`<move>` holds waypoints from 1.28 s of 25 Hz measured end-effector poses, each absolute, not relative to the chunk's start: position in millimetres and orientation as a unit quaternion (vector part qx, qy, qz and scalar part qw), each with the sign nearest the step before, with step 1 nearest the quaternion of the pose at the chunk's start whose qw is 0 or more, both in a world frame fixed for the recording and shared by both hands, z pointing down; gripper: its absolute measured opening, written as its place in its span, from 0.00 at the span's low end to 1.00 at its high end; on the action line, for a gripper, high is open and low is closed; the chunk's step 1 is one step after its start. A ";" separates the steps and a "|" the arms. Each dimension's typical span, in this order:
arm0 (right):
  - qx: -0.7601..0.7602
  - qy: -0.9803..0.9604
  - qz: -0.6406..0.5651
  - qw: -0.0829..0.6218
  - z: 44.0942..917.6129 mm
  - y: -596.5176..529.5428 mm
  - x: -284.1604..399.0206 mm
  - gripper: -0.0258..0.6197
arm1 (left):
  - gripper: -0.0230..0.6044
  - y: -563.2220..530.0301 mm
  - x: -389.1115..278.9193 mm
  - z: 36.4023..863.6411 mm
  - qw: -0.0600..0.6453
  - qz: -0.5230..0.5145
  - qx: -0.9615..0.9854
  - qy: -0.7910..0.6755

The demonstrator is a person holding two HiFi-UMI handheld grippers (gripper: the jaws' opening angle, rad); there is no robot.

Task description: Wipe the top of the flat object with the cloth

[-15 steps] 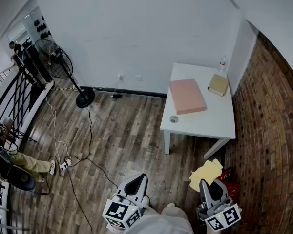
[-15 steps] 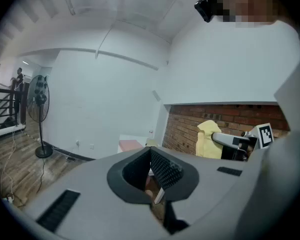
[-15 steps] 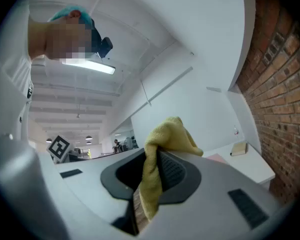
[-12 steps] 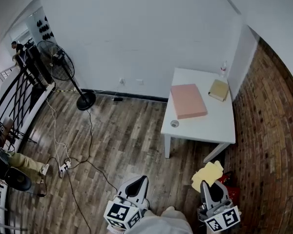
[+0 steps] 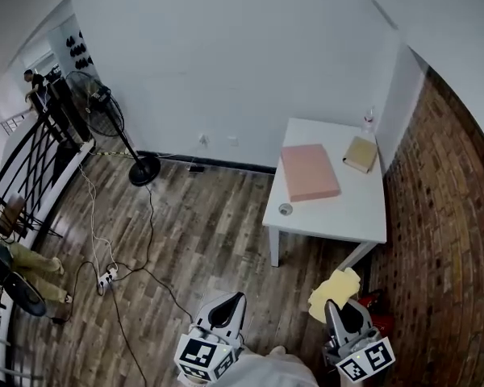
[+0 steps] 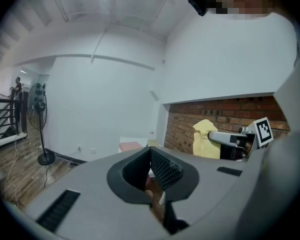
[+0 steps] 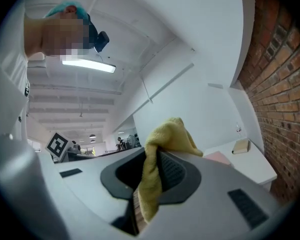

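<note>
Fingers [image 7: 174, 173] of the right gripper [image 7: 152, 159] are clenched on the yellow cloth [image 7: 167, 134]. Left gripper [image 6: 150, 154] fingers are closed together, empty. Pink flat object [image 5: 310, 172] lies on the white desk [image 5: 339, 220], well apart from both grippers. Small round cup [image 5: 285, 210] beside it: contents indiscernible.

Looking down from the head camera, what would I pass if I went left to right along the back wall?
Standing fan → pink flat object → tan book. The last two lie on the white table. The clear bottle behind the book overlaps it, so I leave it out.
</note>
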State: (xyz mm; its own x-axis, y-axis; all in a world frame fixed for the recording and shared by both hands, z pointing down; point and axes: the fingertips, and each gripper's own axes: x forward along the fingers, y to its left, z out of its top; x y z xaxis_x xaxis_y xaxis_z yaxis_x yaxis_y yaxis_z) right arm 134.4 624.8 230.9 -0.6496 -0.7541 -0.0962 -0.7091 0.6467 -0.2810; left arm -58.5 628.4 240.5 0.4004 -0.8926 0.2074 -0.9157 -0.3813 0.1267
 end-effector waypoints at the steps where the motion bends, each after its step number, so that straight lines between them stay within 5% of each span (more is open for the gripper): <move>1: -0.404 0.904 -0.107 0.096 233.3 626.4 138.5 0.14 | 0.07 628.7 -53.7 241.8 0.111 0.054 0.830 -0.544; 17: -0.413 0.904 -0.081 0.068 240.8 575.3 161.8 0.14 | 0.07 572.8 -15.9 264.2 0.137 0.057 0.838 -0.525; 32: -0.449 0.888 -0.085 0.051 232.3 368.2 102.3 0.13 | 0.07 348.8 -60.7 266.0 0.173 0.046 0.861 -0.476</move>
State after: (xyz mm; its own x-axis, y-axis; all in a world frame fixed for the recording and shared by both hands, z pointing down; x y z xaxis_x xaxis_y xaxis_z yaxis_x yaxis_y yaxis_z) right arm 102.3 368.2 232.3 -0.5924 -0.8055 -0.0139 -0.7883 0.5831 -0.1965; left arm -60.7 348.8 266.0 0.5421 -0.8041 0.2440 -0.8360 -0.4866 0.2538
